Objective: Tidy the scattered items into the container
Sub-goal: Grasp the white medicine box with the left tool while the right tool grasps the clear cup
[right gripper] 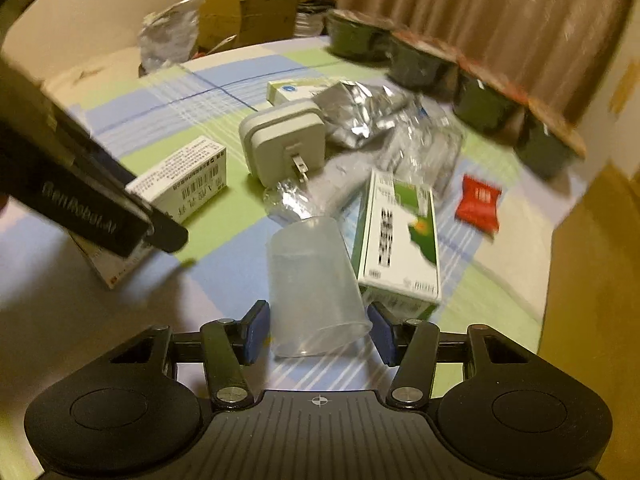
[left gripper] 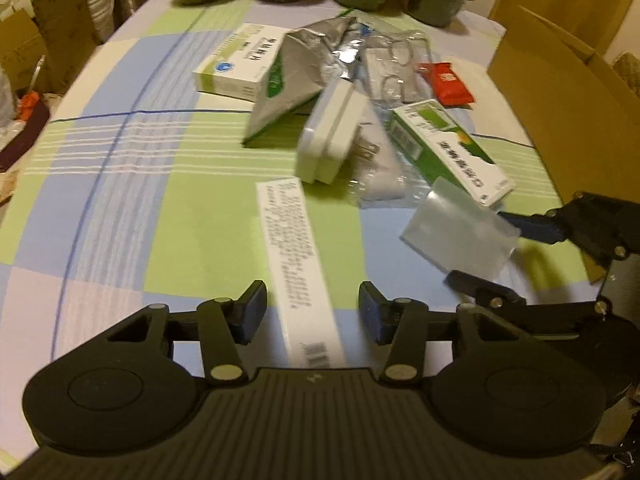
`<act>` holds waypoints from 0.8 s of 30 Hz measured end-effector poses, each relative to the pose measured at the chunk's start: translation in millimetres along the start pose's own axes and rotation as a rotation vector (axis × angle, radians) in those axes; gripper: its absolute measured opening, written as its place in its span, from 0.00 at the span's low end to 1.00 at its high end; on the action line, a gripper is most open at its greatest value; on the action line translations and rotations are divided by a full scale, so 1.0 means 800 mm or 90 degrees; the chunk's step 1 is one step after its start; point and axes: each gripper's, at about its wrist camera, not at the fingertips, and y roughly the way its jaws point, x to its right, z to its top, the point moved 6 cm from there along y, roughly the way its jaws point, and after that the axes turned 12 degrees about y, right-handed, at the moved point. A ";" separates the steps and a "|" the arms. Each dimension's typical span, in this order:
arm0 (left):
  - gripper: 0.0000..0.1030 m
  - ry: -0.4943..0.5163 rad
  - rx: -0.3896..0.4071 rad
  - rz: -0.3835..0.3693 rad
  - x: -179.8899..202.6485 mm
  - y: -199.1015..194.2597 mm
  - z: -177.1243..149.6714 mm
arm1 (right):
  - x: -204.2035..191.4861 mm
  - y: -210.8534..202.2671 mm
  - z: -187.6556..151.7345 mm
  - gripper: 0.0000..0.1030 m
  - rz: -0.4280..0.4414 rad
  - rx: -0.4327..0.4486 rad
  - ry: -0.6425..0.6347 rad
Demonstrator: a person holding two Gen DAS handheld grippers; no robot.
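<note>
**Both tongs spread, each lined up on its own item**

Left tongs (left gripper: 313,312), seen from the left wrist, hang released over the checked tablecloth (left gripper: 120,184), jaws wide, with the long white carton (left gripper: 298,268) running between them. Its long axis points away from us, tilting slightly leftward toward the far end, barcode end nearest. We judge that the jaws already straddle its narrow width, so closing squarely across the short sides should hold it; pinching near the barcode end alone risks the far end drooping. Beyond lie the white plug adapter (left gripper: 330,136), a green-and-white box (left gripper: 452,148), foil wrapping (left gripper: 316,56) and a red sachet (left gripper: 448,82). The cardboard box (left gripper: 560,112), which we take for the container, stands open at the right edge of the table.

Right tongs (right gripper: 318,330), from the right wrist, are likewise released, pads either side of the clear plastic cup (right gripper: 316,284) without visibly pressing it. The cup lies on its side, long axis running away from us, open mouth toward the camera and base pointing at the pile. We would close gently: thin plastic probably flexes and may squirt out. The green-and-white box touches its right side, so we should lift straight up to avoid dragging it. The container shows only as a brown wall (right gripper: 592,272) at right.
</note>
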 end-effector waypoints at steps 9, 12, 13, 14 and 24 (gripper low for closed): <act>0.43 0.029 0.015 -0.004 0.014 -0.006 0.001 | 0.007 -0.027 -0.037 0.72 0.011 -0.036 0.097; 0.43 0.026 0.015 0.010 0.011 -0.004 0.001 | 0.001 -0.025 -0.041 0.75 0.001 -0.022 0.071; 0.43 0.023 0.015 0.016 0.009 -0.002 0.002 | -0.002 -0.024 -0.040 0.75 0.000 -0.018 0.064; 0.43 0.020 0.014 0.021 0.006 -0.001 0.002 | -0.004 -0.023 -0.039 0.75 -0.001 -0.014 0.059; 0.21 0.015 0.009 0.036 -0.003 0.005 0.002 | 0.002 -0.007 -0.019 0.54 -0.005 -0.030 0.095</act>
